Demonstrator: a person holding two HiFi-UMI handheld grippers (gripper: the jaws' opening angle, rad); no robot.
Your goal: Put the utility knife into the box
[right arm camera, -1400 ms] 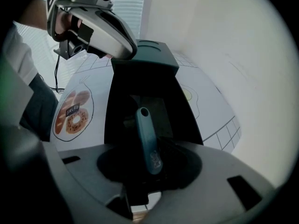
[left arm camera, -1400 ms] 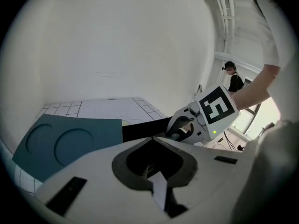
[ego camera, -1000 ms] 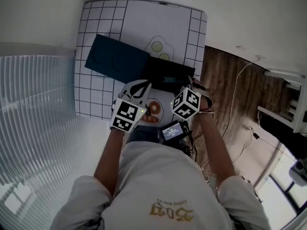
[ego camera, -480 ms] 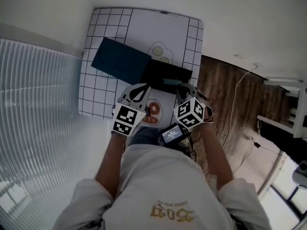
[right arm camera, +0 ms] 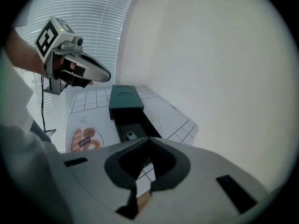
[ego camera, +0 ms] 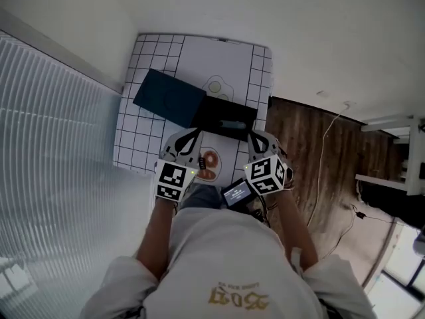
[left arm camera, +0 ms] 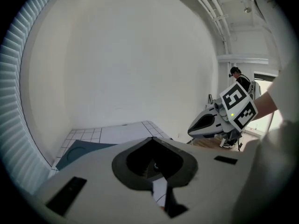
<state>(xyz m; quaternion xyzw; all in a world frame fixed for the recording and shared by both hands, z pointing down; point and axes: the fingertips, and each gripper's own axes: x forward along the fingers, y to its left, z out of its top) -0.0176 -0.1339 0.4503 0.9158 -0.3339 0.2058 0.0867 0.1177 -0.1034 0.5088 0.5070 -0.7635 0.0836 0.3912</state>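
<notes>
The surface with its gridded mat fills the middle of the head view. On it sits the dark lid, far and to the left, touching or overlapping the open black box just right of it. My left gripper and right gripper hang above the near edge, clear of both. Each has its fingers drawn together at the tips with nothing between them. The utility knife lies inside the box, a small pale shape on the dark floor, so I judge the job done. The lid is off, so a knock or tilt could let the knife slide out. If I reach in again with closed fingers, their blunt tips could shove the light box across the mat.
</notes>
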